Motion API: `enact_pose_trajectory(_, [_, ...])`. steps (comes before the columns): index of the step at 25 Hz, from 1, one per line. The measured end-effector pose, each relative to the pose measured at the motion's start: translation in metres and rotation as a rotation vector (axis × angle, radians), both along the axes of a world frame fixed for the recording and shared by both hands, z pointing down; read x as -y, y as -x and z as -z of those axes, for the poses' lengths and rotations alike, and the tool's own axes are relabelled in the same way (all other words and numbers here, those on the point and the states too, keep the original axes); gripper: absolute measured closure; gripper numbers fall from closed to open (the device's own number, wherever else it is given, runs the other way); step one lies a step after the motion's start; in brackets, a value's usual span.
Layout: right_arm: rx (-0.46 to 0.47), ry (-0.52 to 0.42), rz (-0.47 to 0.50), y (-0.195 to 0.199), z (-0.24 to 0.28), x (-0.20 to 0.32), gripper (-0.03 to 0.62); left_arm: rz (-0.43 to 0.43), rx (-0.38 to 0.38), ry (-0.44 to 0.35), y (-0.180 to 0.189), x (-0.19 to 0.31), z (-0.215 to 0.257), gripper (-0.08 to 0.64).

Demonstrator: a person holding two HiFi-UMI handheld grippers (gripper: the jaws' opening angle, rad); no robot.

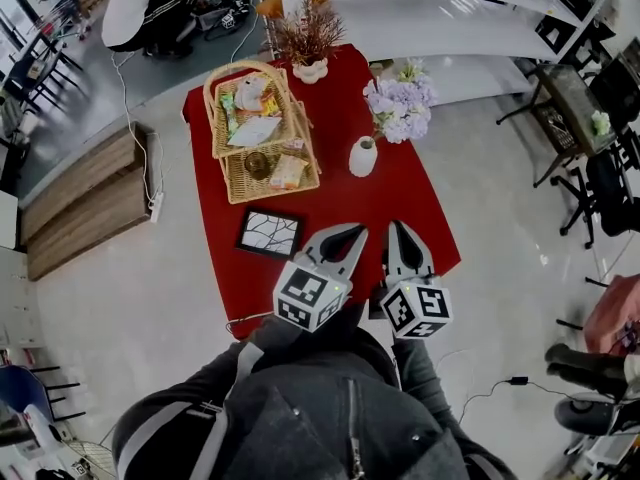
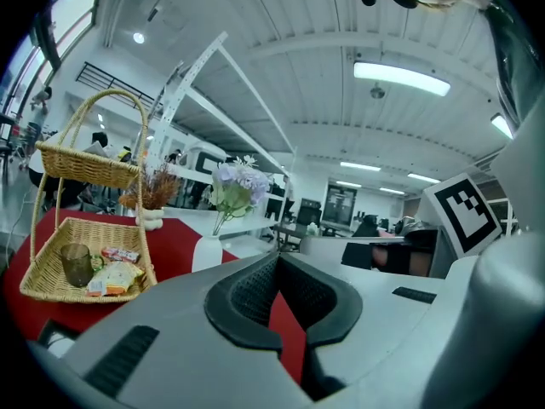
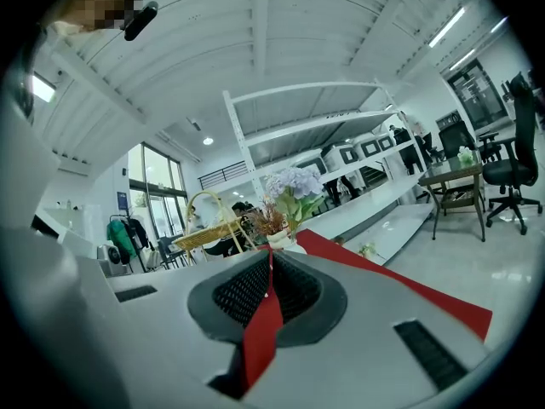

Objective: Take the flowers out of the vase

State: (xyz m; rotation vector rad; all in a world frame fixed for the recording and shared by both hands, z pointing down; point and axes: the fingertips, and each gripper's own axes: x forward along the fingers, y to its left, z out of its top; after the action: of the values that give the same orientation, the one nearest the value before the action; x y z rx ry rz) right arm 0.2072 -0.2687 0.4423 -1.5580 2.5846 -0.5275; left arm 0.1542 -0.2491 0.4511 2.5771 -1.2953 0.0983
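Note:
A small white vase (image 1: 362,156) stands on the red table (image 1: 410,208), right of centre, holding a bunch of lilac flowers (image 1: 400,103) that lean toward the far right. In the left gripper view the flowers (image 2: 234,186) and the vase (image 2: 207,252) lie ahead and to the left. Seen from the right gripper, the flowers (image 3: 294,186) sit straight ahead above the jaw tips. My left gripper (image 1: 356,232) (image 2: 277,257) and right gripper (image 1: 400,226) (image 3: 271,252) hover side by side over the table's near edge, well short of the vase. Both are shut and hold nothing.
A two-tier wicker basket (image 1: 262,133) (image 2: 85,258) with snacks and a glass fills the table's left half. A pot of dried brown plants (image 1: 308,40) stands at the far end. A black picture frame (image 1: 270,233) lies near the left gripper. White shelving (image 1: 450,18) runs behind; chairs stand at the right.

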Motion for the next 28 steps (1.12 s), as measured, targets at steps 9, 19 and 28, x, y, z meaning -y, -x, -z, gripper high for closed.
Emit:
enact_pose_trajectory(9, [0.021, -0.022, 0.034, 0.005, 0.013, 0.051, 0.578, 0.055, 0.002, -0.04, 0.011, 0.038, 0.017, 0.552])
enact_pose_trajectory(19, [0.044, -0.048, 0.09, 0.025, 0.022, 0.1, 0.575, 0.092, -0.004, -0.066, 0.019, 0.088, 0.024, 0.552])
enact_pose_trajectory(28, [0.069, 0.059, 0.107, 0.035, -0.013, 0.137, 0.451, 0.15, -0.029, -0.038, 0.03, 0.124, 0.011, 0.552])
